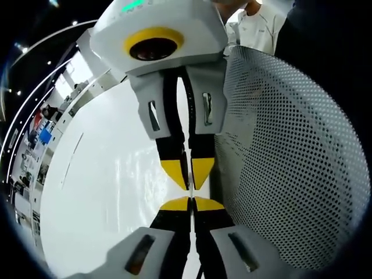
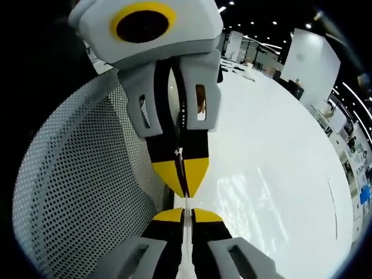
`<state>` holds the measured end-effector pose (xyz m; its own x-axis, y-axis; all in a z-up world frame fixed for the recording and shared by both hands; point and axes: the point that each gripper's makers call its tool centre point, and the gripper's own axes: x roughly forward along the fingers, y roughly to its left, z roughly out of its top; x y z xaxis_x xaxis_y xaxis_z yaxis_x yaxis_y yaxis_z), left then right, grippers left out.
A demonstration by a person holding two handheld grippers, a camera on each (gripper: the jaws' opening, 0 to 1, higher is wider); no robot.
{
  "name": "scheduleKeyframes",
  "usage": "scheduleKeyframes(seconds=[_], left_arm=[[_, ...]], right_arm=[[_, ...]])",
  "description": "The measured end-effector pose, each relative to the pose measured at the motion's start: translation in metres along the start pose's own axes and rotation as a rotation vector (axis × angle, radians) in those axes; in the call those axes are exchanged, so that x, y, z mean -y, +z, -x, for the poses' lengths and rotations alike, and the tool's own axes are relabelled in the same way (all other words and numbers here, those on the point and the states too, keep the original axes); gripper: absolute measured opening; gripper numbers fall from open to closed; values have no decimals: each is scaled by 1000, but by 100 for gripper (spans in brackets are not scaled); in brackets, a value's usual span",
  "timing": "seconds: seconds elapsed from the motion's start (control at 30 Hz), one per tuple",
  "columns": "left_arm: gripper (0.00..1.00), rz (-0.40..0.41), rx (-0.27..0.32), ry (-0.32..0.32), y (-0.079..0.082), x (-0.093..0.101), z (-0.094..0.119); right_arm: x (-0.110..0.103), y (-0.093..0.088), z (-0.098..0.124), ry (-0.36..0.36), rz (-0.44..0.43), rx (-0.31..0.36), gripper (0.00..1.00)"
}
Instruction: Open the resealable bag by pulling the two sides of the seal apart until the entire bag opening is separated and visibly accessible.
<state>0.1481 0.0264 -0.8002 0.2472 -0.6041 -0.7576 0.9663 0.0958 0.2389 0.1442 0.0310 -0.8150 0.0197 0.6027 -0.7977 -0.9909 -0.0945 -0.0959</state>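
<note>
My left gripper (image 1: 190, 204) has its yellow-tipped jaws pinched together on a thin pale sliver, which I take to be the seal edge of the clear plastic resealable bag (image 1: 189, 187). My right gripper (image 2: 187, 214) faces it tip to tip, its jaws pinched together the same way. The seal seems to run edge-on between the two sets of tips, so pulling straight back should part it; a perforated pale mesh panel (image 1: 290, 163) curves just beside them, and the glossy white table (image 1: 104, 192) lies beyond.
</note>
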Motion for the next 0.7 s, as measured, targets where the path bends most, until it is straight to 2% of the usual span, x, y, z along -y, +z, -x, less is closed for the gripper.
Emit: scheduleKeyframes(seconds=[0.23, 0.7], left_arm=[[0, -11, -2, -9, 1, 3, -1], [0, -9, 5, -4, 2, 1, 2]], right_arm=[[-4, -2, -1, 7, 57, -18, 0], [-1, -10, 6, -1, 35, -25, 0]])
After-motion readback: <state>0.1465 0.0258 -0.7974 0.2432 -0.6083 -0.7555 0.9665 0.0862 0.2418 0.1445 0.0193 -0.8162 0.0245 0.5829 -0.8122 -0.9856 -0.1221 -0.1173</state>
